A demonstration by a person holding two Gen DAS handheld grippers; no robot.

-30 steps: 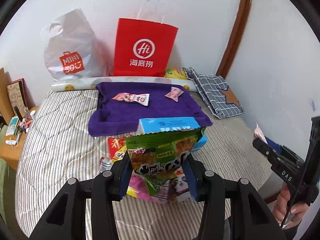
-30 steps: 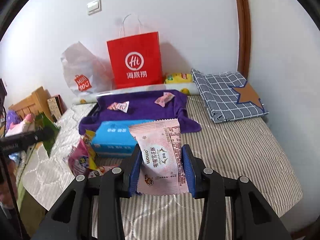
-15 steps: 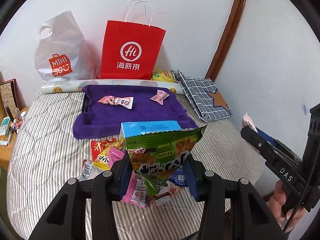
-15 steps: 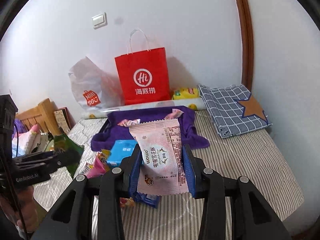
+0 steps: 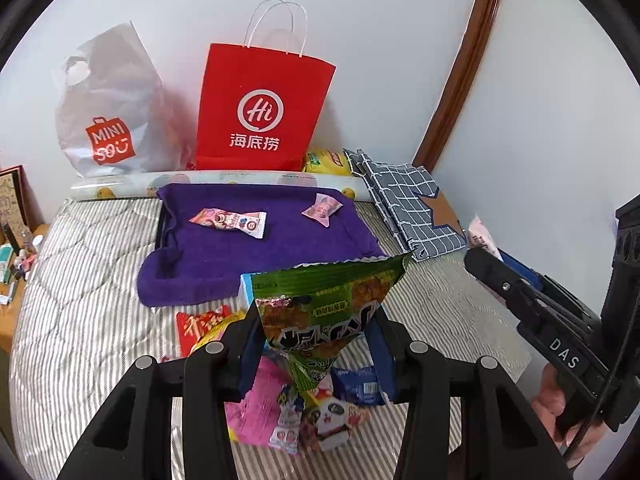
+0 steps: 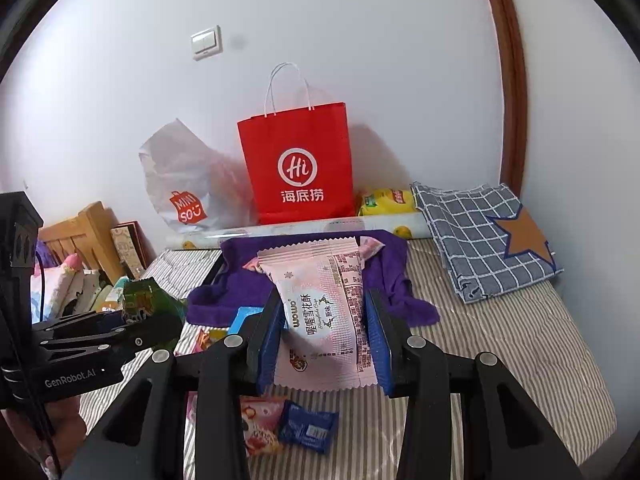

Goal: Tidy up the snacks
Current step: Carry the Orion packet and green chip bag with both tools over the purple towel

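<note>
A green crinkled foil snack bag with dark lettering (image 5: 326, 312) stands upright at the lower centre of the left wrist view, its serrated top edge flared wide and its lower end pinched narrow. A pale pink flat plastic packet with printed text (image 6: 322, 312) stands upright at the centre of the right wrist view. On the purple towel (image 5: 224, 256) in mid-frame lie two small pink wrapped sweets: a long one (image 5: 229, 221) at left and a short one (image 5: 322, 210) at right, well apart. Low in the frame, loose on the striped bedding, sit a red packet (image 5: 198, 326), a magenta packet (image 5: 256, 408), a panda-printed packet (image 5: 332, 420) and a dark blue packet (image 5: 358, 386).
</note>
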